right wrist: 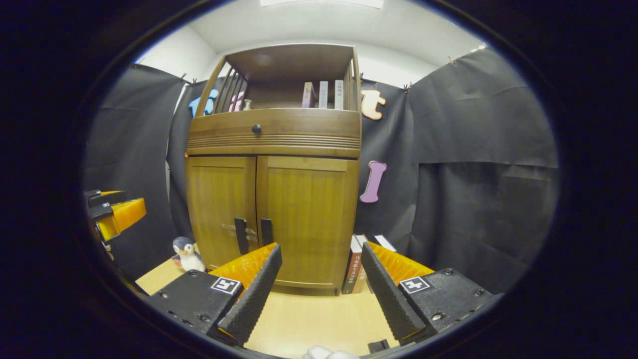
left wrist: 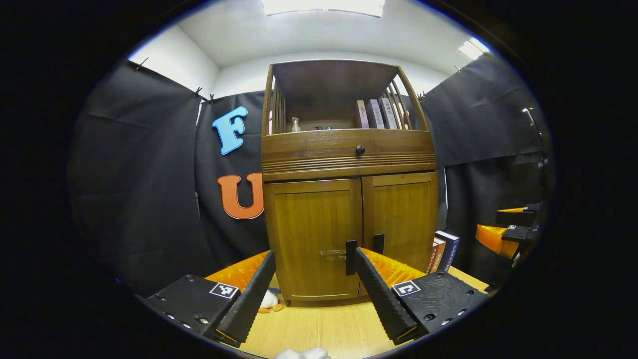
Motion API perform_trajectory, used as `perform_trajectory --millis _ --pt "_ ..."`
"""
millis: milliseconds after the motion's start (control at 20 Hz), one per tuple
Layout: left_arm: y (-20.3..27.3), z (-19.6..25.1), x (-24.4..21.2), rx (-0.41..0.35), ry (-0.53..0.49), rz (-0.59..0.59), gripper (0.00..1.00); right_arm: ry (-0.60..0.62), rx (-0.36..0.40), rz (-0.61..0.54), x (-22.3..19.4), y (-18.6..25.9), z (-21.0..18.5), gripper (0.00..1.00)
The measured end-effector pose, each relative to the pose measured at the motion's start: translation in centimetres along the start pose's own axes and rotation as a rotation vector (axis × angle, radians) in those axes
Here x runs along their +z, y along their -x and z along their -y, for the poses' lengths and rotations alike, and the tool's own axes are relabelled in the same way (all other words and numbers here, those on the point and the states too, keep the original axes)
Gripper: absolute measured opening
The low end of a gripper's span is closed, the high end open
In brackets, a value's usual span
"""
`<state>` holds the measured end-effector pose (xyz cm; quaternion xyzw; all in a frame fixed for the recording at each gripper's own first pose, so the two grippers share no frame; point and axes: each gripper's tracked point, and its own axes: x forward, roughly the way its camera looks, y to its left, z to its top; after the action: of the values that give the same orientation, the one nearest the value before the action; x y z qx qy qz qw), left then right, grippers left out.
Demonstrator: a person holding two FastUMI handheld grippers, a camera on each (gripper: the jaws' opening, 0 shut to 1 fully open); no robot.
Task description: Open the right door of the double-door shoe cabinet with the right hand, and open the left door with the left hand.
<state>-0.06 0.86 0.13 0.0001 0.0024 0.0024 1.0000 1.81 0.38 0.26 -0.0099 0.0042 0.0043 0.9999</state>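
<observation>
Cabinet doors point(right wrist: 271, 214) shut, both handles point(left wrist: 351, 257) untouched; left gripper point(left wrist: 314, 294) and right gripper point(right wrist: 321, 284) hover before them, jaws spread wide, apparently readying for the pull

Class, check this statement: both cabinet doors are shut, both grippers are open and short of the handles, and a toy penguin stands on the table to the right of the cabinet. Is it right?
One detail is wrong. The toy penguin stands to the left of the cabinet, as the right gripper view shows; books stand on the right. The left door and right door are shut, and the left gripper and right gripper are open, short of the handles.
</observation>
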Motion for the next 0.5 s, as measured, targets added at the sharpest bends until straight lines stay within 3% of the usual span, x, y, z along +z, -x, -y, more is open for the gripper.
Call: perform_trajectory --millis 500 --pt "1.5 -2.2 -1.3 0.045 -0.016 -0.042 0.96 0.015 0.076 -0.005 -1.1 -8.5 -5.0 1.00"
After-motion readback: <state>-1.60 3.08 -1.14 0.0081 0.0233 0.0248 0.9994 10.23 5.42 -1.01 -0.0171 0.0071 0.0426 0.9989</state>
